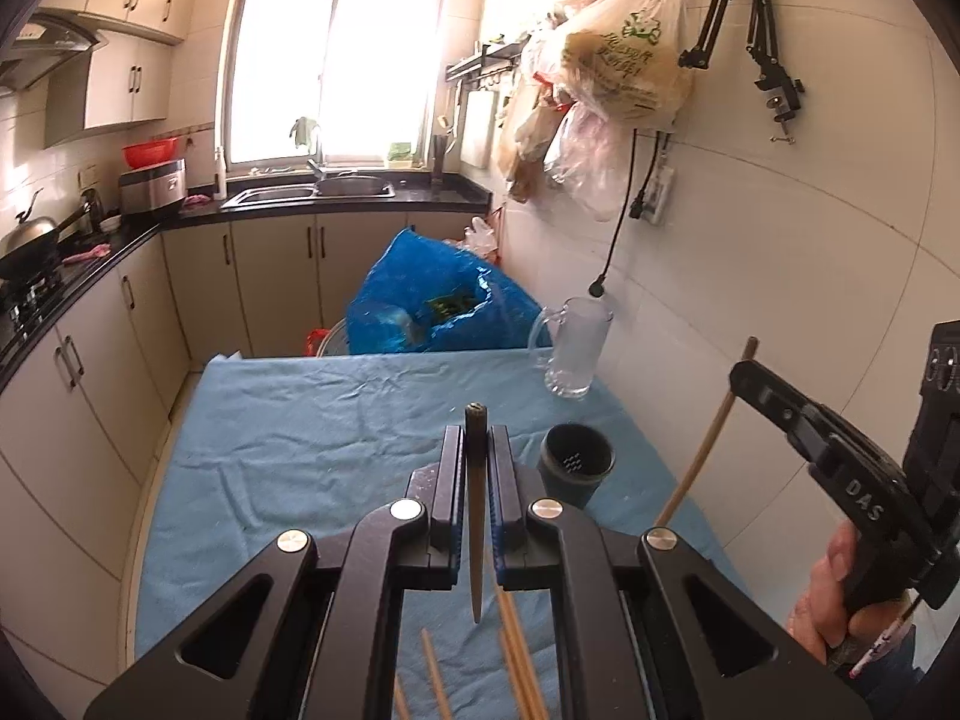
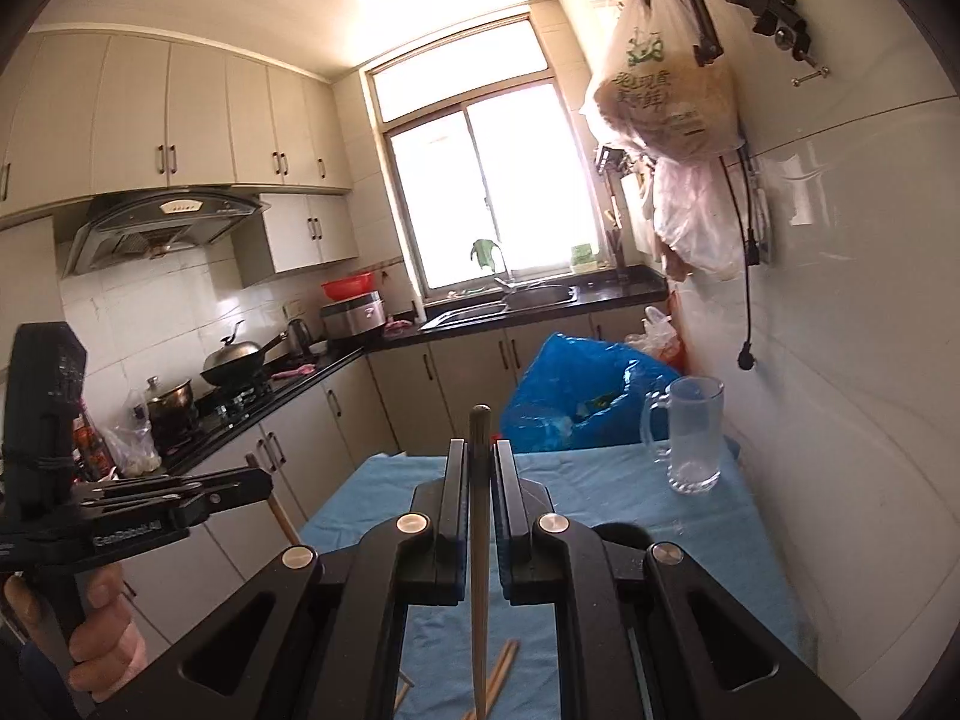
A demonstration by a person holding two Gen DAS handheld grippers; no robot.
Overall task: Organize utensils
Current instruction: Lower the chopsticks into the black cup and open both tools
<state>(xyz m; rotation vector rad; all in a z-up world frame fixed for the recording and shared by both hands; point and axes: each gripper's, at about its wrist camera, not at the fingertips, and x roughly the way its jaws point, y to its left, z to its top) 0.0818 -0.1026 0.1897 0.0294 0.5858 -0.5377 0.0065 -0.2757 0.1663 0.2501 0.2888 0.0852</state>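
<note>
Jaws of our left gripper (image 1: 477, 450) are pinched shut on a dark chopstick (image 1: 475, 516), raised clear of the blue cloth (image 1: 288, 450). We see our right gripper (image 2: 478, 468) clamped likewise on a pale chopstick (image 2: 479, 576). Loose chopsticks (image 1: 519, 666) lie on the cloth below. A dark holder cup (image 1: 577, 465) stands just right of the left gripper, a glass mug (image 1: 573, 348) beyond it at the far edge by the tiled wall (image 1: 780, 276). Left half of the cloth is bare.
</note>
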